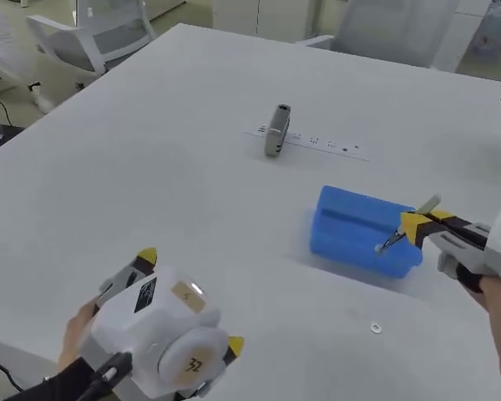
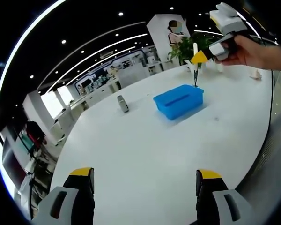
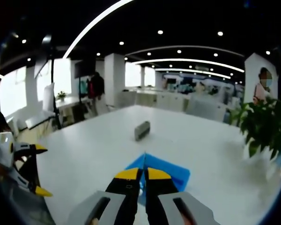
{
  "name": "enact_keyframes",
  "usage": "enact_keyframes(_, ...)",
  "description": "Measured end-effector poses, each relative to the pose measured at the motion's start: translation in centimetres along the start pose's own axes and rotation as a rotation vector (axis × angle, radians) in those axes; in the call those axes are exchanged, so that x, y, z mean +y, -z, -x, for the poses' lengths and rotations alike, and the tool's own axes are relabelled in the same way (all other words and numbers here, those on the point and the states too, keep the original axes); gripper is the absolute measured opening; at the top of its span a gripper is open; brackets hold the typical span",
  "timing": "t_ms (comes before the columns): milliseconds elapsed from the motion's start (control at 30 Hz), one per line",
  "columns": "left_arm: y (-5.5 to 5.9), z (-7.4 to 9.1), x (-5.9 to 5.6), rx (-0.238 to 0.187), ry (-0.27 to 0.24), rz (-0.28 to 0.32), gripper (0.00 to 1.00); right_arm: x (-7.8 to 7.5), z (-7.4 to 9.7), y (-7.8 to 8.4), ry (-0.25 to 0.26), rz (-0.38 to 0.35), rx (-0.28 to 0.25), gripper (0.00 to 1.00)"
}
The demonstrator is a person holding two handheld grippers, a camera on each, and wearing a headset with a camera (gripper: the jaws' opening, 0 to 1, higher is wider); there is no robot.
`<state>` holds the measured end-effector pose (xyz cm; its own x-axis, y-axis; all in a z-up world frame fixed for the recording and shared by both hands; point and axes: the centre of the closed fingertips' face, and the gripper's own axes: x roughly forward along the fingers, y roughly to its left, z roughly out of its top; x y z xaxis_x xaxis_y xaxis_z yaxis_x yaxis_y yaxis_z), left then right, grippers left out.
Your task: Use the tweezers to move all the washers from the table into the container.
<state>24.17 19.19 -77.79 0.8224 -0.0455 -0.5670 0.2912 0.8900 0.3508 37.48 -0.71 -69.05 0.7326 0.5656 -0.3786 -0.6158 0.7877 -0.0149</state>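
White bench [image 1: 150, 167]: right gripper [image 1: 417, 224], clamped on tweezers [image 1: 394, 240], poises their tips over container [image 1: 351, 221], presumably for release; left gripper [image 2: 145, 180] idles open; one washer [image 1: 376, 327] awaits.

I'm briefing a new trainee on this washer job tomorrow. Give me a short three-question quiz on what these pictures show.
1. True or false: the left tool holds the tweezers.
2. Pick one. The tweezers' tips are at: A) the blue container; B) the grey object; C) the table's far edge.
3. Short answer: what small thing lies on the table, nearer the person than the container?

Key
1. False. The right tool is shut on them, and the left tool is open.
2. A.
3. A washer.
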Motion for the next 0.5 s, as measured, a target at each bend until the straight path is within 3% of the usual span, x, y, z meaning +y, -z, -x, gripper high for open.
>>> enact_keyframes(200,0.0,0.0,0.0,-0.001,-0.001,0.001,0.93,-0.1,-0.4,-0.7,-0.008,0.013,-0.014,0.00)
enact_keyframes(500,0.1,-0.1,0.1,0.008,-0.003,0.010,0.93,-0.9,-2.3,-0.8,-0.016,0.034,-0.017,0.00)
